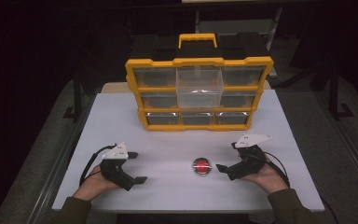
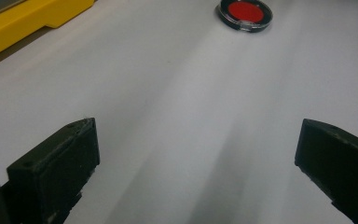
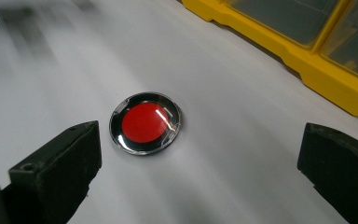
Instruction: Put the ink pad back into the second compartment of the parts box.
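Note:
A small round case (image 1: 202,166) with a red centre and a clear, dark-rimmed lid lies flat on the white table (image 1: 168,140), near the front middle. My right gripper (image 1: 227,157) rests just right of it, open, jaws pointing left at it. In the right gripper view the case (image 3: 145,122) lies ahead of the left jaw, untouched, and the open gripper (image 3: 200,154) holds nothing. My left gripper (image 1: 139,167) stands open farther left. In the left gripper view the case (image 2: 245,12) is far ahead of that gripper (image 2: 198,149), with bare table between.
A yellow drawer organizer (image 1: 198,61) with a carry handle stands at the back of the table. Its top middle clear drawer (image 1: 199,86) is pulled out towards me. The yellow base (image 3: 307,65) runs close by on the right. The table drops off into dark floor on both sides.

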